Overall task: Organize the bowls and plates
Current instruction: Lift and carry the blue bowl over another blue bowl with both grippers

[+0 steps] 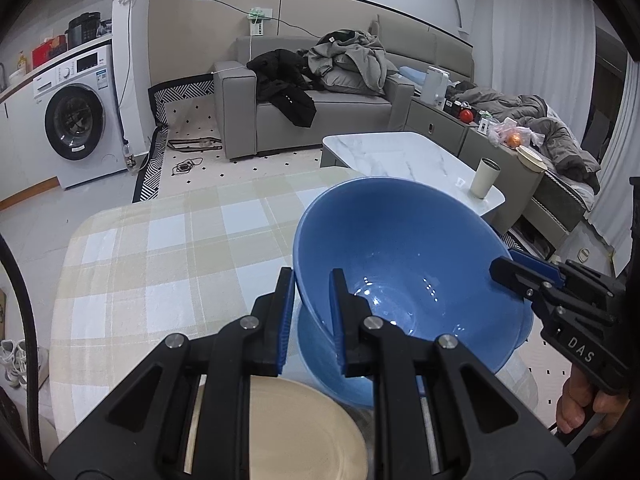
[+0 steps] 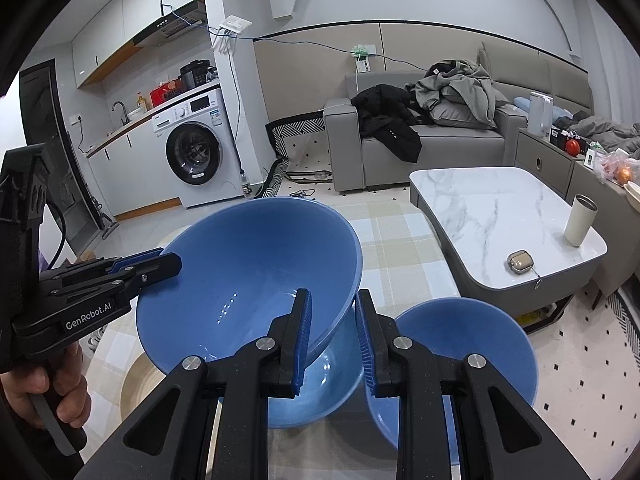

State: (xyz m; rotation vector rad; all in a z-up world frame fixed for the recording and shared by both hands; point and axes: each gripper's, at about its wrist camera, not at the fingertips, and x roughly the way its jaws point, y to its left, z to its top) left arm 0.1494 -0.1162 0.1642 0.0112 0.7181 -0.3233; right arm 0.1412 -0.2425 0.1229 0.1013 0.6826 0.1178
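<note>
A large blue bowl (image 1: 400, 248) (image 2: 248, 264) hangs tilted above the checked tablecloth (image 1: 160, 260), held by both grippers. My left gripper (image 1: 312, 280) is shut on its near rim and shows in the right wrist view at the left (image 2: 160, 266). My right gripper (image 2: 333, 300) is shut on the opposite rim; the left wrist view shows it at the right (image 1: 516, 276). Directly under the held bowl sits a second blue bowl (image 1: 328, 368) (image 2: 312, 400). A third blue bowl (image 2: 460, 344) stands to the right. A beige plate (image 1: 300, 428) (image 2: 136, 384) lies beside them.
A marble coffee table (image 2: 492, 204) stands close beyond the table's right edge, with a cream cup (image 2: 580, 220) and a small case (image 2: 520, 262) on it. A grey sofa (image 1: 320, 108) with clothes and a washing machine (image 1: 76, 120) stand farther back.
</note>
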